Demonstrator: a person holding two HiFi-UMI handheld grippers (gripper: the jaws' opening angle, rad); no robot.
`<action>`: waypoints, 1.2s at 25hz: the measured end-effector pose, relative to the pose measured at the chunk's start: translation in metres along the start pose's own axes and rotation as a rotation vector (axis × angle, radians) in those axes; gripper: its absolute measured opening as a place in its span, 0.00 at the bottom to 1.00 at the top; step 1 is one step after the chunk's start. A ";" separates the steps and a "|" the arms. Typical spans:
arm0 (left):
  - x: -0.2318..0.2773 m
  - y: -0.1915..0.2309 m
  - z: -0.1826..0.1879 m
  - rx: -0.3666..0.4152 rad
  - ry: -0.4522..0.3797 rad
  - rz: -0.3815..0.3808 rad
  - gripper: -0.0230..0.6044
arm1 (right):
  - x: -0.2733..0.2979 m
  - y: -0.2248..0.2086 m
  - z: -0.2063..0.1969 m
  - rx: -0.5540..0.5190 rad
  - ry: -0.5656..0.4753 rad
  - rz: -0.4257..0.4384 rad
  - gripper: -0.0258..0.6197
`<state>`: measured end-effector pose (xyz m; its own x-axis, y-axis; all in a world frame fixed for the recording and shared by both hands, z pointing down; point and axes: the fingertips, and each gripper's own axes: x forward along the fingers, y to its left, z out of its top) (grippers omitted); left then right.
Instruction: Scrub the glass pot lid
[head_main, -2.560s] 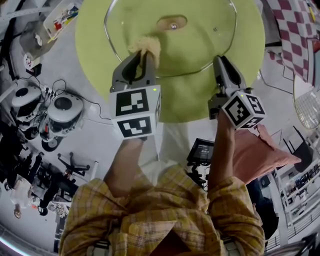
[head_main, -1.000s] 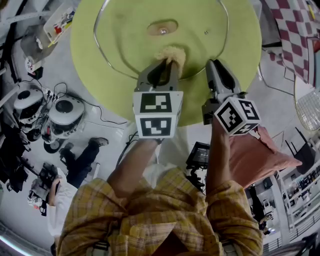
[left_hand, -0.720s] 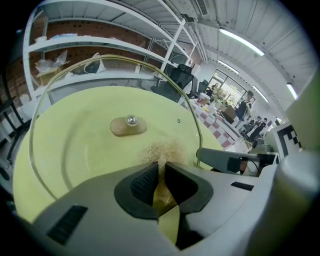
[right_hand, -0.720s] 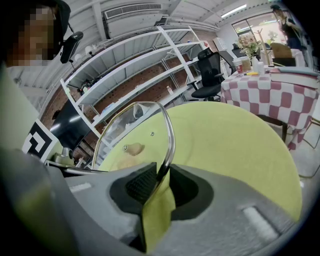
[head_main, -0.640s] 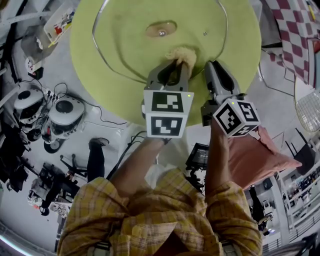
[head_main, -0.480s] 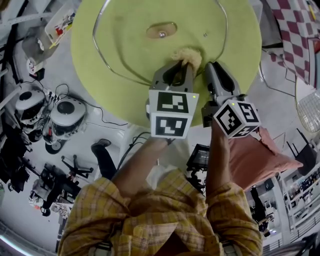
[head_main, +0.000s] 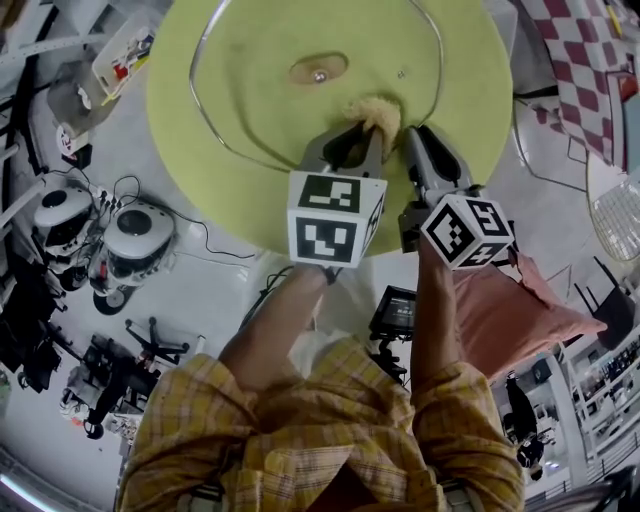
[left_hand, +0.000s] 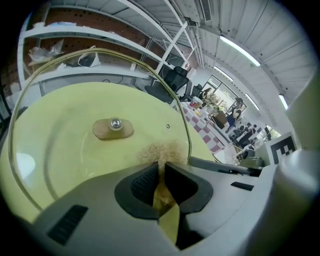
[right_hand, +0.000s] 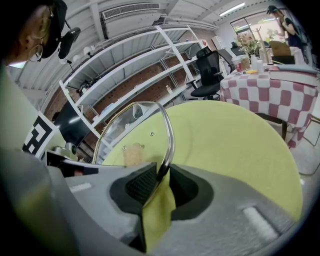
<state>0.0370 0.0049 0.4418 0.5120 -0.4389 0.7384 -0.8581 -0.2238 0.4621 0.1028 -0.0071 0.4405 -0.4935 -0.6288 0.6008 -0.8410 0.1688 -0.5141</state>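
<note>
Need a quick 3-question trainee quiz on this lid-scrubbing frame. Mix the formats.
1. True or false: the right gripper has its fingers clamped on the metal rim of the glass pot lid.
2. What does the left gripper hold?
A) a tan, fibrous scrubber
B) a blue cloth
C) nothing
3. Fill in: the lid lies on a round table whose colour is ___.

Key: 1 true; 2 A; 3 yellow-green.
</note>
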 end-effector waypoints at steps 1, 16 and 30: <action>-0.002 0.002 0.001 0.006 -0.004 0.005 0.11 | 0.000 0.000 0.000 0.003 0.003 0.001 0.16; -0.026 0.017 0.009 0.046 -0.002 0.040 0.11 | -0.010 -0.002 0.011 0.076 -0.057 0.056 0.31; -0.096 -0.008 0.053 0.118 -0.133 0.043 0.11 | -0.084 0.049 0.065 0.038 -0.184 0.093 0.29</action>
<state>-0.0074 0.0030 0.3409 0.4717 -0.5600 0.6811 -0.8818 -0.2992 0.3647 0.1174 0.0046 0.3246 -0.5170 -0.7404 0.4296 -0.7830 0.2063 -0.5869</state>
